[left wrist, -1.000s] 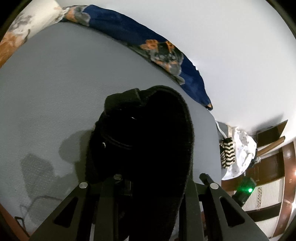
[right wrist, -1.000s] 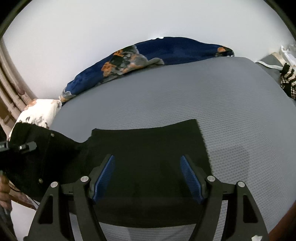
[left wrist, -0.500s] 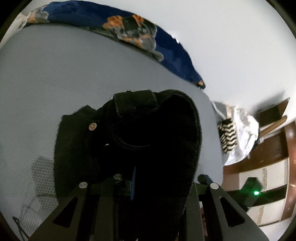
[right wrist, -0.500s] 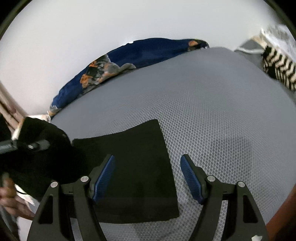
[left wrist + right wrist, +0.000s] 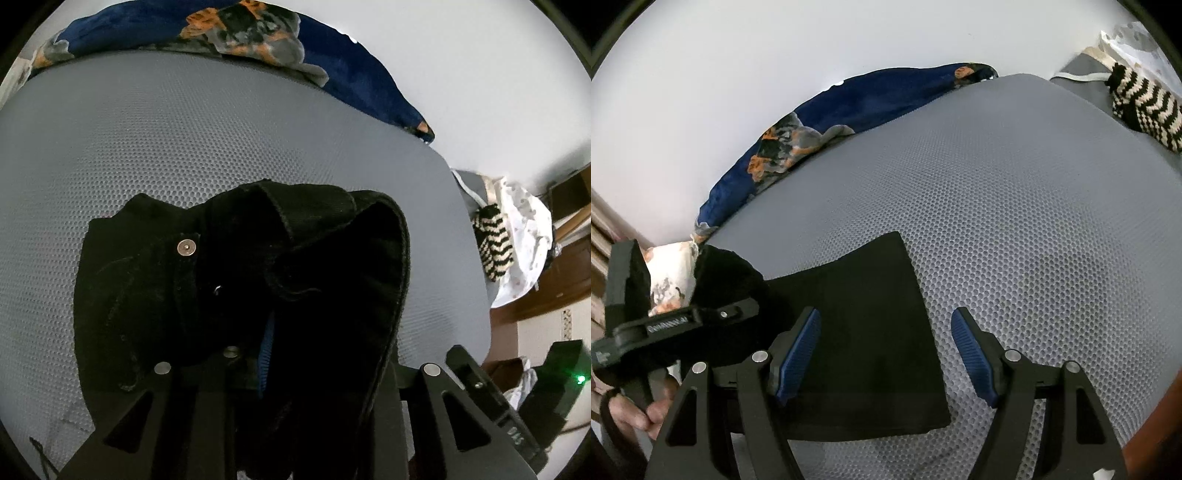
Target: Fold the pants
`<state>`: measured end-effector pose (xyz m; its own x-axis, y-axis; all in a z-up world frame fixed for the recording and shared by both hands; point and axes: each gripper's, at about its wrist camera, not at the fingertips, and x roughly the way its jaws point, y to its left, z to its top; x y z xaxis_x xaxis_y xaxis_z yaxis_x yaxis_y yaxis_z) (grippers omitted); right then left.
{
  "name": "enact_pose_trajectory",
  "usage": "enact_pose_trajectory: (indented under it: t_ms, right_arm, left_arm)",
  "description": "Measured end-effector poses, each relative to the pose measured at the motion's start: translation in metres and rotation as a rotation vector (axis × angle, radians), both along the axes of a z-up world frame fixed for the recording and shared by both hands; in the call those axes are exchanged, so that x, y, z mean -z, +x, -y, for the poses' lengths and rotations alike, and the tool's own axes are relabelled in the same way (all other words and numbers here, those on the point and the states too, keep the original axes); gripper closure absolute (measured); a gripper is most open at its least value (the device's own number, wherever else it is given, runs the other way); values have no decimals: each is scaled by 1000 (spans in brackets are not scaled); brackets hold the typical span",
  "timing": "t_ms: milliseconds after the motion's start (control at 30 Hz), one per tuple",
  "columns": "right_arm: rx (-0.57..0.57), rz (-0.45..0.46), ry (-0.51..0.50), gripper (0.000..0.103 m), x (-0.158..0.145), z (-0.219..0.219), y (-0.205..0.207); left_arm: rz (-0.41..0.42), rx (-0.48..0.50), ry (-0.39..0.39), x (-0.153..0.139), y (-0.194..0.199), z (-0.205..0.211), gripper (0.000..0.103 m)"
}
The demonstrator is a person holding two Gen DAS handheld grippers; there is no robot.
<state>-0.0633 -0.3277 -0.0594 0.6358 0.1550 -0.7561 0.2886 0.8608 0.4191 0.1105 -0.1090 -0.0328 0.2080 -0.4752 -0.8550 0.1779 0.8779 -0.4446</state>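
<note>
Black pants (image 5: 240, 288) lie partly on the grey mesh mattress (image 5: 147, 140). Their waistband with a metal button is bunched up between the fingers of my left gripper (image 5: 295, 354). Those jaws are opening slightly, but the fabric still sits pinched between them beside a blue pad. In the right wrist view a flat folded part of the pants (image 5: 864, 314) rests on the mattress (image 5: 1034, 221). My right gripper (image 5: 884, 314) hovers over its right edge, open, with nothing gripped. The left gripper (image 5: 683, 317) shows at the left there, holding the raised end.
A blue floral blanket (image 5: 258, 33) lies along the far edge by the white wall. A striped knit piece (image 5: 493, 247) and white cloth (image 5: 524, 236) sit off the mattress's right end, near wooden furniture. A person's hand (image 5: 646, 410) holds the left gripper's handle.
The left gripper carried the waistband across the mattress and lower, so more of the pants now rests on it. It came nearer in the right view, which shifted and rolled early on.
</note>
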Motion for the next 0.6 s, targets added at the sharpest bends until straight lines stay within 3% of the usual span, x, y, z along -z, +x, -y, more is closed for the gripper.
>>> enact_pose_trajectory:
  t_ms: [267,467,533,567,600]
  right_arm:
    - [3,0,0,32,-3,2,3]
    - [4,-2,-6,32,-2,3,3]
    - [6,-6,-5,32,-2,3,3]
    - [7,-8,-6,32,-1,2,4]
    - [7,-9,-7,32,-1,2,4]
  left_arm:
    - [7,3,21,11,-1,11,71]
    - [29,35,24,13,-3,16,57]
    - [31,43,1,12,-2,15,45]
    - [32,47,-33,11,-3,14,33]
    - [39,46,-69,8,-3,13,28]
